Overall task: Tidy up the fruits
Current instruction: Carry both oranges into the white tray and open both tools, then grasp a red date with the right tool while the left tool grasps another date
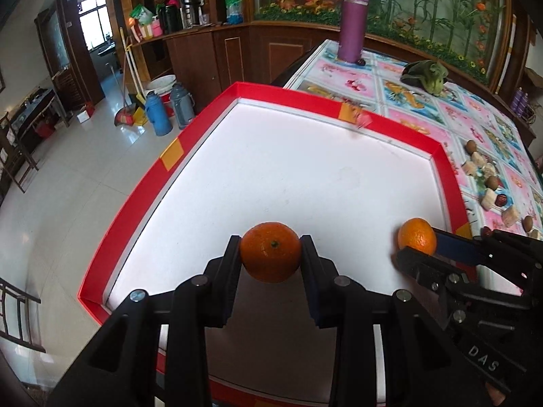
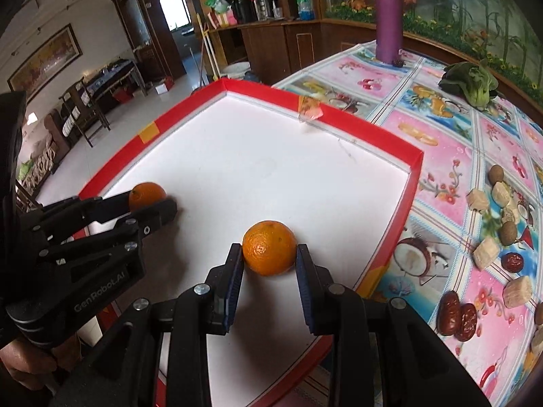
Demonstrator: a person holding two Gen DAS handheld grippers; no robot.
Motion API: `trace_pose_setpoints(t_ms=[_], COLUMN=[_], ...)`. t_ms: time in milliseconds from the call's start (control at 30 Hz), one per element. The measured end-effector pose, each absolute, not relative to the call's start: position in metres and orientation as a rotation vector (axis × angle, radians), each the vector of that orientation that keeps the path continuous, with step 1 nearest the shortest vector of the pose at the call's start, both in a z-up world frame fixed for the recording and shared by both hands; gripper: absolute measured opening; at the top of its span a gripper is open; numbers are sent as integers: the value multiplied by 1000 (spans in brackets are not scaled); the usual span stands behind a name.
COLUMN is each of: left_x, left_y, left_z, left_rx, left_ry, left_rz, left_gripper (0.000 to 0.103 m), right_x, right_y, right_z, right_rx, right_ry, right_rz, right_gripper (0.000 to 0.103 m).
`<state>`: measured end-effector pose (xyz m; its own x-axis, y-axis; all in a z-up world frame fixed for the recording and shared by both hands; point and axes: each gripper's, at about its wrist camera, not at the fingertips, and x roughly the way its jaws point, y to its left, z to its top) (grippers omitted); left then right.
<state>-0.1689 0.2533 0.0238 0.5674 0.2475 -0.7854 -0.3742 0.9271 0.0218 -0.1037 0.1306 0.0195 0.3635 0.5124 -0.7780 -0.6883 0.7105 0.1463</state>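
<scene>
A white tray with a red rim (image 1: 135, 200) (image 2: 415, 166) lies on the flowered tablecloth. In the left wrist view my left gripper (image 1: 270, 239) is shut on an orange (image 1: 269, 261), stem end facing the camera, at the tray's near side. To its right, my right gripper (image 1: 419, 242) holds a second orange (image 1: 415, 234) by the tray's right rim. The right wrist view shows this orange (image 2: 268, 251) clamped between the right gripper's (image 2: 268, 245) blue pads, low over the white surface. My left gripper (image 2: 152, 200) with its orange (image 2: 146, 193) is at the left there.
Right of the tray lie red dates (image 2: 454, 315), brown longans (image 2: 496, 173) and pale blocks (image 2: 485, 252). A purple bottle (image 1: 353, 20) and a green leafy vegetable (image 1: 427, 76) stand farther back. The tray's left rim overhangs the tiled floor (image 1: 68, 186).
</scene>
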Motion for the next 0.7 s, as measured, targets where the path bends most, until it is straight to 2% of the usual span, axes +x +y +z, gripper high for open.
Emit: trace_pose_setpoints(t_ms=[67, 100, 200, 300, 400, 533, 700], left_x=[-171, -171, -177, -187, -196, -207, -215], left_y=[254, 254, 254, 254, 252, 242, 219], left_z=[22, 22, 25, 33, 43, 61, 85], left_rx=[-148, -146, -140, -126, -130, -137, -179], left_ry=[898, 901, 890, 846, 803, 733, 651], left_rz=[380, 389, 427, 449, 454, 438, 359], left_gripper=[38, 43, 72, 85, 89, 101, 103], right_x=[-106, -108, -109, -111, -113, -120, -123], right_y=[132, 133, 130, 119, 99, 60, -13], right_z=[19, 20, 20, 25, 35, 51, 64], right_rx=[-241, -254, -265, -253, -220, -179, -124], right_ry=[905, 902, 920, 903, 867, 797, 736], right_rz=[773, 770, 770, 764, 768, 752, 664], right_gripper=[32, 32, 38, 42, 48, 52, 53])
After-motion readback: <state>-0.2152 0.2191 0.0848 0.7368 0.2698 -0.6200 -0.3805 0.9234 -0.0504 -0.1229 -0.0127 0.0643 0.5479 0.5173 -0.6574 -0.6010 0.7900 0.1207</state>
